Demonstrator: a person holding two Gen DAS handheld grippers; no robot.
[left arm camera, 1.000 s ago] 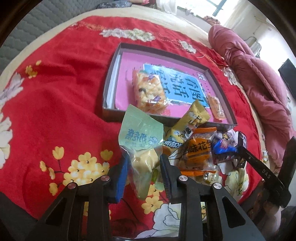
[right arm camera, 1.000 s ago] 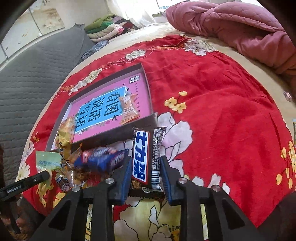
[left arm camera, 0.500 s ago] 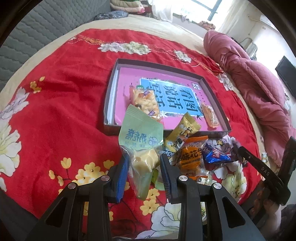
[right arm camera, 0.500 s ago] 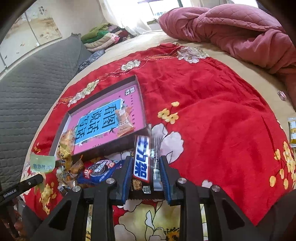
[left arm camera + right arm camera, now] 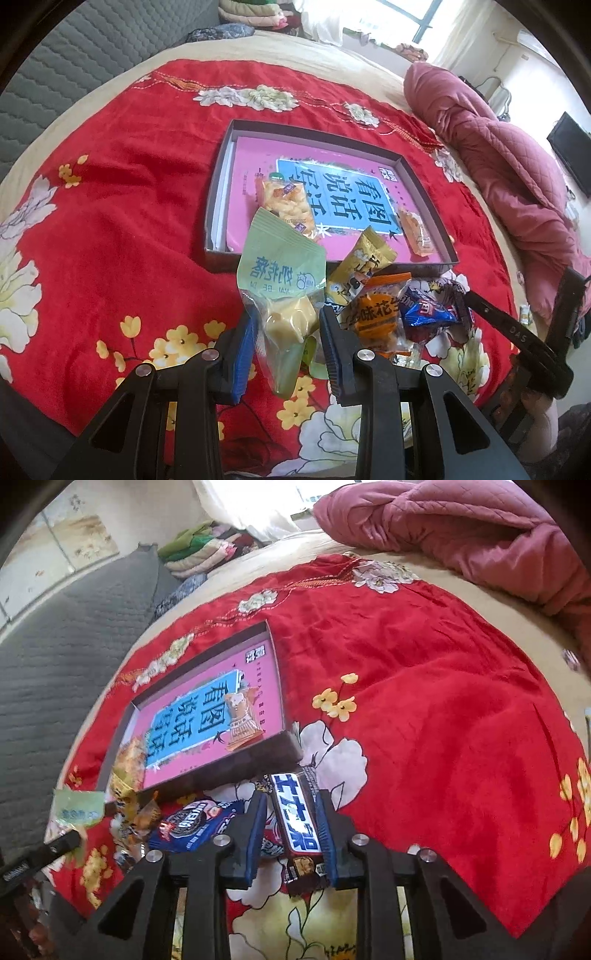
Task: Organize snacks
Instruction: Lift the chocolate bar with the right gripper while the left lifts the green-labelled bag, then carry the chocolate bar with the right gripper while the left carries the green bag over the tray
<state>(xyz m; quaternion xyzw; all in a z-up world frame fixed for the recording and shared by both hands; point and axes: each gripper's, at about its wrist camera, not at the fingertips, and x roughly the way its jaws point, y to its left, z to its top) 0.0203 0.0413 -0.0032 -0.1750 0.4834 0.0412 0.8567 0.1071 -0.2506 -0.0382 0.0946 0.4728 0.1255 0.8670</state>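
While both grippers sit clamped on a snack each, the step in hand looks like carry-to-box: pickup done, drop-off not yet done. Left gripper (image 5: 286, 338) pinches the green packet (image 5: 282, 273) low on its clear part, pads pressed on a pale yellow block inside; the printed green top stands up above the fingers and the bottom corner hangs below them. Right gripper (image 5: 290, 829) is closed on the chocolate bar (image 5: 295, 819), lengthwise between the pads, blue-and-white label up, brown end sticking out toward the camera.

Just beside both grippers, on the near side of the box, lies the loose pile: orange packet (image 5: 380, 314), yellow packet (image 5: 360, 262), blue wrapper (image 5: 424, 312), all crinkly film, some overlapping. Farther out sits the dark-walled box (image 5: 221, 173) on the red floral cloth (image 5: 118, 206), a pink book cover as its floor. Two snacks already lie inside: a clear pack of yellow crackers (image 5: 288, 201) toward the left, a small orange pack (image 5: 415, 230) at the right wall.

Next move, my guess: lift each snack over the near wall, set it on bare pink floor, then release. Green packet is floppy, so the hanging corner could catch the wall.
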